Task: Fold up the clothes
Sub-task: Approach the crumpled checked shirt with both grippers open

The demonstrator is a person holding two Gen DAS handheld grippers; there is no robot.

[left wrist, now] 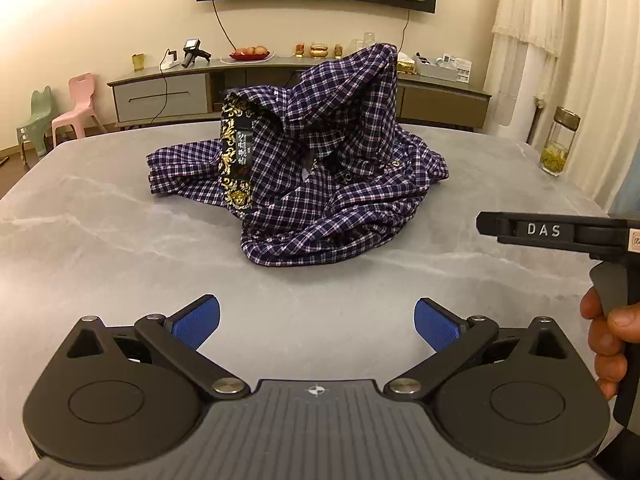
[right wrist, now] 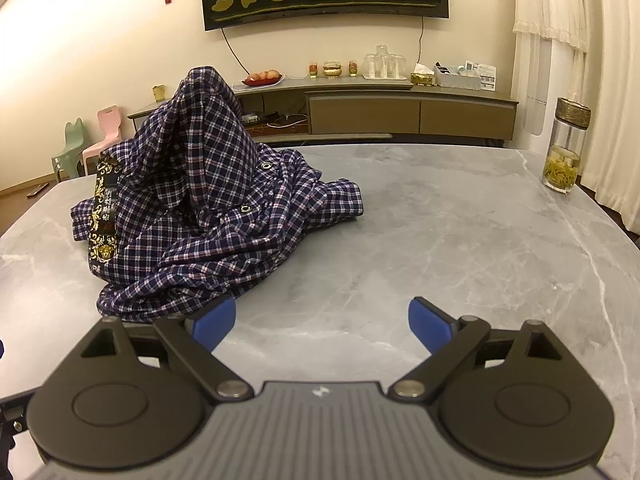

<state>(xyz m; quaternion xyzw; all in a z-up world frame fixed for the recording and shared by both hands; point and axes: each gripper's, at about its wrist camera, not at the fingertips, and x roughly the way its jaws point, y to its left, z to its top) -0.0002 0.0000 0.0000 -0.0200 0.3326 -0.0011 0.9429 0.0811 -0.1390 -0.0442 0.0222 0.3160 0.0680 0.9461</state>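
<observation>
Grey marble-patterned desk [left wrist: 100, 240] fills both wrist views, with a low sideboard [left wrist: 160, 96] along the cream wall behind it. At about ten o'clock in the left wrist view, beyond the desk's edge, stand a pale green plastic child's chair [left wrist: 36, 120] and a pink one [left wrist: 78, 104]. Toward twelve o'clock lies the crumpled navy-and-white checked shirt [left wrist: 320, 168] — heaped on the desk, one part standing up in a peak, its black-and-gold patterned inner collar band [left wrist: 236, 160] turned outward on the left side of the heap. In the right wrist view the same shirt sits at ten to eleven o'clock, its near hem just beside the left blue pad of the right gripper [right wrist: 322, 326]. At two o'clock in both views a clear glass bottle with a metal cap [right wrist: 564, 148] stands near the desk's right edge, well apart from the shirt. The left gripper [left wrist: 316, 324] hovers over bare desk, jaws spread wide and holding nothing; the right gripper's jaws are likewise apart and empty. At three to four o'clock in the left wrist view a hand [left wrist: 608, 340] grips the right gripper's black handle.
</observation>
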